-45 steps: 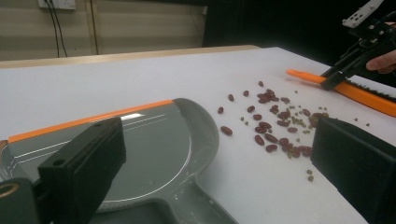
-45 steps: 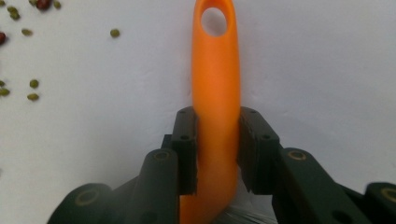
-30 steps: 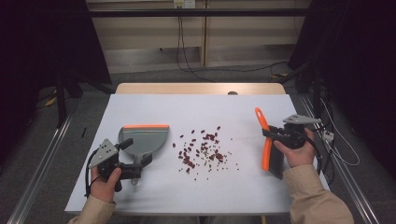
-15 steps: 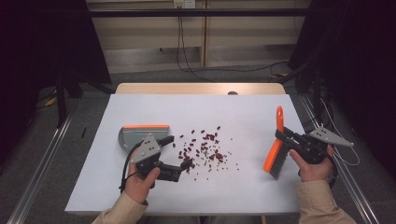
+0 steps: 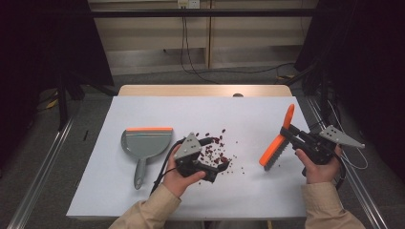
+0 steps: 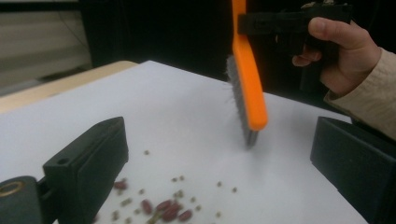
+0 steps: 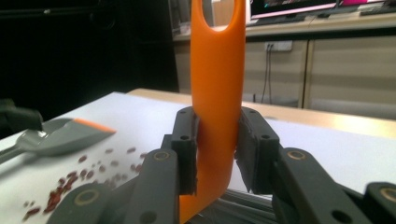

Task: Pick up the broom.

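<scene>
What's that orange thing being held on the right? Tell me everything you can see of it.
It is a hand brush that looks like orange plastic, with a long flat handle ending in an oval hanging hole and grey bristles along one edge. The right gripper clamps its handle between both jaws. It hangs tilted, bristle end lowest and close to the white table, right of the scattered beans.

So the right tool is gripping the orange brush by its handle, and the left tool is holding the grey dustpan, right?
Not quite. In the high view the left tool holds nothing, jaws open beside the beans; the grey dustpan lies free. The right tool does grip the orange brush.
</scene>
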The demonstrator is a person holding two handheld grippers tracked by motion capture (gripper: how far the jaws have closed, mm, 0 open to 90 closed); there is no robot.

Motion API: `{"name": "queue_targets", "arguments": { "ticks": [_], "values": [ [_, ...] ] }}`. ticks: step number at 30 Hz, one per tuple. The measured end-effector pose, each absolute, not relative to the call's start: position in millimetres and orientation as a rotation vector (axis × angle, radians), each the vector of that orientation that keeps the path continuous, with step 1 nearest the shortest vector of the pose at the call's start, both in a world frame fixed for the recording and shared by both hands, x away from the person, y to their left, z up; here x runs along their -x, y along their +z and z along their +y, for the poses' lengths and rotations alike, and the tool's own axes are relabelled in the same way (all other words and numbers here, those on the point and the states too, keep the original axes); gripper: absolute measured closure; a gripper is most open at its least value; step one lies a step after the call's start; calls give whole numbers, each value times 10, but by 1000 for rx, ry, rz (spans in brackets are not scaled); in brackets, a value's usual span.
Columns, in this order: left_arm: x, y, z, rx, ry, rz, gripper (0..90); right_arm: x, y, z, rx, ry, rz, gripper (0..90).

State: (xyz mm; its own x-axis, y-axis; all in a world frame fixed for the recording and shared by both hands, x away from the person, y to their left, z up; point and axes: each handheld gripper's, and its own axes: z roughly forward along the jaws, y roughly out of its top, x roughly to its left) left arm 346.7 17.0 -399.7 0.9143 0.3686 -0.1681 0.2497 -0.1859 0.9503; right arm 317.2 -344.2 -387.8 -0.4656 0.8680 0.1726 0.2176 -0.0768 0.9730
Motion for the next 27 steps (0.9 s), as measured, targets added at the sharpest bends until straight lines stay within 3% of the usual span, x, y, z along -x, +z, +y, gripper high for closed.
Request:
{"name": "queue_targets", "arguments": {
  "ticks": [4,9,11,12,13,15,17,21,22,23,24,27],
  "values": [
    [-3532,-4072,-119,-1825,84,472,69,-3220,-3818,-3372,-1147,1614,1676,702],
    [-3582,-4139,-433,-1858,83,462,210,-3275,-3739,-3174,-1105,1628,1702,702],
    [-3597,-4177,-525,-1871,81,474,315,-3298,-3709,-3078,-1086,1647,1720,702],
    [-3608,-4201,-566,-1894,73,483,505,-3329,-3682,-2981,-1070,1655,1733,701],
    [-3615,-4214,-577,-1904,65,473,505,-3329,-3682,-2981,-1070,1655,1733,701],
    [-3622,-4228,-570,-1910,54,488,670,-3358,-3667,-2897,-1057,1660,1749,700],
    [-3638,-4227,-534,-1918,31,541,684,-3396,-3665,-2830,-1063,1648,1765,699],
    [-3673,-4226,-381,-1906,105,601,703,-3486,-3687,-2706,-1081,1656,1771,688],
    [-3667,-4214,-335,-1889,122,617,705,-3510,-3689,-2622,-1057,1651,1781,578],
    [-3664,-4203,-310,-1877,133,625,705,-3510,-3689,-2622,-1057,1651,1781,578],
    [-3665,-4184,-271,-1864,148,634,706,-3508,-3693,-2523,-1075,1614,1773,476],
    [-3673,-4138,-189,-1835,195,662,707,-3492,-3706,-2445,-1124,1610,1740,399]
  ]
}}
